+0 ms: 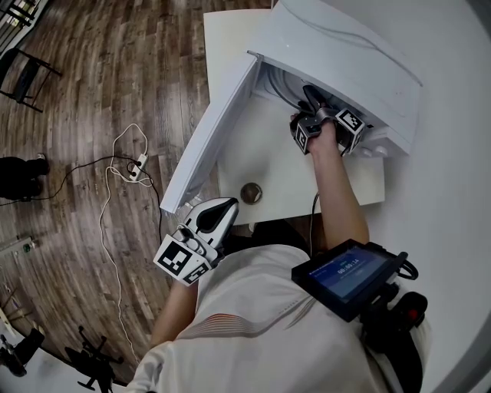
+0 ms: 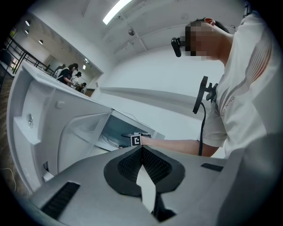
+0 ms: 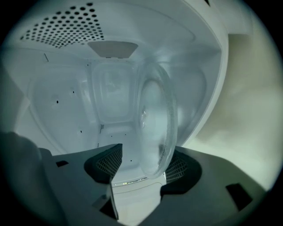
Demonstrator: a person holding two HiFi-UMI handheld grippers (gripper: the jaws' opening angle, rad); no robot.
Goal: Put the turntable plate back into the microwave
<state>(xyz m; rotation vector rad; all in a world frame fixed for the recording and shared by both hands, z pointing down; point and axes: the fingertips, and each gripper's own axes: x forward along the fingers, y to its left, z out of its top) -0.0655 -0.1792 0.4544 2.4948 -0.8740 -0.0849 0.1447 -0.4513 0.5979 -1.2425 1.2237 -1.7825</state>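
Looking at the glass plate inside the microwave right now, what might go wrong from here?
The round clear glass turntable plate stands on edge inside the white microwave, between the open fingers of the right gripper, not clamped. It may topple or roll and crack against the cavity wall. It may also settle tilted rather than flat.

Dark wood-plank floor [image 1: 84, 84] from 7 to 11 o'clock in the head view, white power strip [image 1: 138, 165] with looping cable at 9, black chair [image 1: 23, 73] at 10, black tripod [image 1: 92, 361] at 7, white table [image 1: 230, 42] at 12, ceiling strip light [image 2: 117, 11] at 12 in the left gripper view.
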